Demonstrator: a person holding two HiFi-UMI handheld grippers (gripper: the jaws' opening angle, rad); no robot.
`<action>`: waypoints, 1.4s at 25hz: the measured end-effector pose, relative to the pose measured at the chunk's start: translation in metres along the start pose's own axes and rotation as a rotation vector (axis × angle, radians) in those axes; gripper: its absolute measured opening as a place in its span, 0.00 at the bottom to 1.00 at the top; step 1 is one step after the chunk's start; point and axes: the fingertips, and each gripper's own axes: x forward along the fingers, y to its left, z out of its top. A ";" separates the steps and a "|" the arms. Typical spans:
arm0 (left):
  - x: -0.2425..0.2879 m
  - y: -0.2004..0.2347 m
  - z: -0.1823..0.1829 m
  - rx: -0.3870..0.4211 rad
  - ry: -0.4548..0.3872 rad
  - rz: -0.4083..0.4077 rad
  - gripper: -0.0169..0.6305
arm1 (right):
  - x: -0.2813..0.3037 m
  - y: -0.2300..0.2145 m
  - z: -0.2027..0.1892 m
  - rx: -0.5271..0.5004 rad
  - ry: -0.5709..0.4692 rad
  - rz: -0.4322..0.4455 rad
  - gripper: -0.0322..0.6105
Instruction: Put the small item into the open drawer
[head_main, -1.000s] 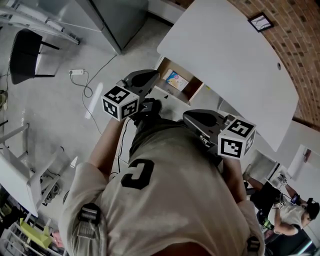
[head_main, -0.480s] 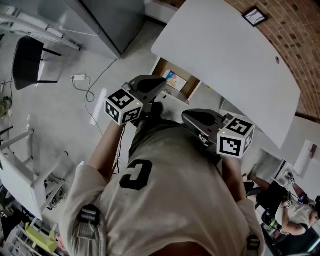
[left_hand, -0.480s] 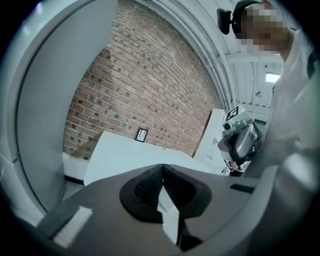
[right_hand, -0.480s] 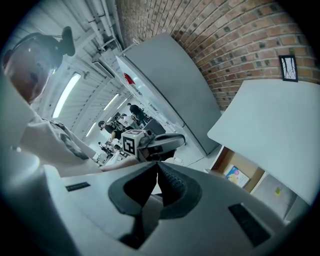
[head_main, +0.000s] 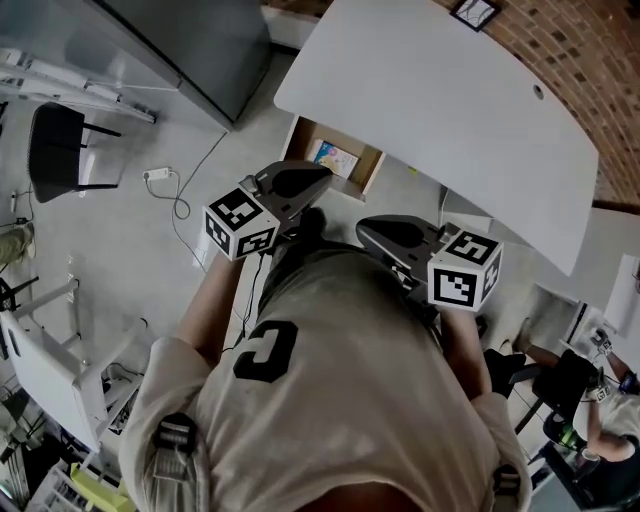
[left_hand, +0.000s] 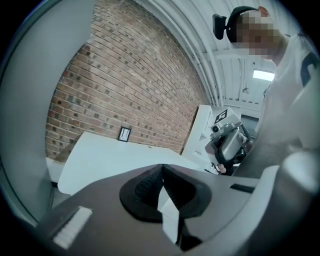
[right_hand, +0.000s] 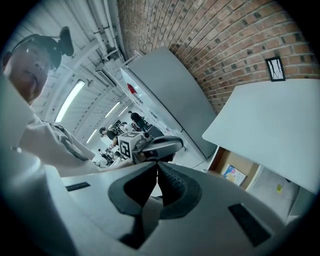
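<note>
The smooth rounded table (head_main: 430, 90) is plain white, the brick wall (head_main: 600, 70) red-brown with pale joints, and the floor (head_main: 120, 230) light grey. The open wooden drawer (head_main: 303, 138) is tan, with a blue-and-yellow printed card (head_main: 333, 156) inside. The dark grey left gripper (head_main: 318, 180) and right gripper (head_main: 364, 226) each bear a white cube with black square markers.

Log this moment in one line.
left tongs: shut, empty | right tongs: shut, empty | drawer: open, colourful item inside

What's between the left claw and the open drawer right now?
Nothing. In the head view, only a strip of bare floor shows between the left claw and the open drawer.
</note>
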 end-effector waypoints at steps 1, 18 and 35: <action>0.004 -0.006 0.002 0.006 -0.003 -0.007 0.03 | -0.006 0.000 -0.002 -0.002 -0.005 -0.002 0.06; 0.053 -0.100 0.000 0.083 0.036 0.009 0.03 | -0.098 0.002 -0.048 0.004 -0.111 0.040 0.06; 0.082 -0.167 -0.003 0.103 0.036 0.092 0.03 | -0.165 0.001 -0.087 -0.004 -0.089 0.121 0.06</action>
